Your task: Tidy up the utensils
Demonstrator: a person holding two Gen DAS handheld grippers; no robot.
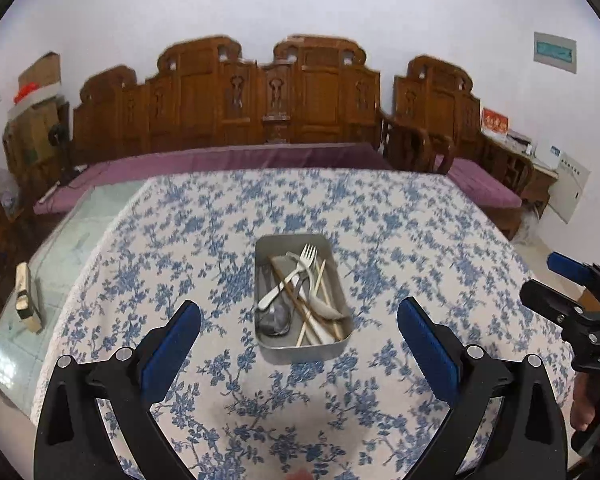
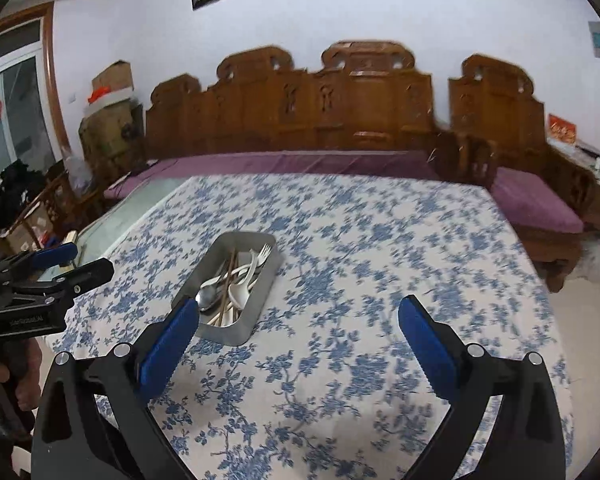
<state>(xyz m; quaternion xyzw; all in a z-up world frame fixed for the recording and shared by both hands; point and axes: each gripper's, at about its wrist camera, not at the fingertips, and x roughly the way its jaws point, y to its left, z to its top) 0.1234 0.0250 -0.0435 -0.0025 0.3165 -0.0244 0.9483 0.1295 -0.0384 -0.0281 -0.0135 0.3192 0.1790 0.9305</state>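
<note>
Metal tray (image 1: 300, 350), a shallow rectangular tin, sits on the blue-flowered tablecloth (image 1: 400, 232) with the utensils piled inside it. In the left wrist view it lies at 12 o'clock from the left gripper (image 1: 299, 334), straight ahead between the 2 blue-padded fingers and just beyond their tips. That gripper is spread wide and carries nothing. The tray's long axis runs 12 to 6 there, away from the camera.

Inside, a steel fork (image 1: 296, 272) slants with its tines toward 1 o'clock and its handle toward 7. A pale spoon (image 1: 324, 306) lies with its bowl toward 5 o'clock, and a darker steel spoon (image 1: 276, 322) rests with its bowl in the near-left corner. Thin wooden chopsticks (image 1: 314, 300) cross the heap, roughly along the tray's length.

In the right wrist view the right gripper (image 2: 299, 334) is likewise spread apart and empty. The tray (image 2: 260, 296) lies at about 11 o'clock from it, its near end just behind the tip of that gripper's left finger (image 2: 172, 340). Here the long axis slants from 7 to 1 o'clock, and the fork's tines (image 2: 265, 251) point to the far end.

Each gripper shows at the edge of the other's view, well apart from the tray.
</note>
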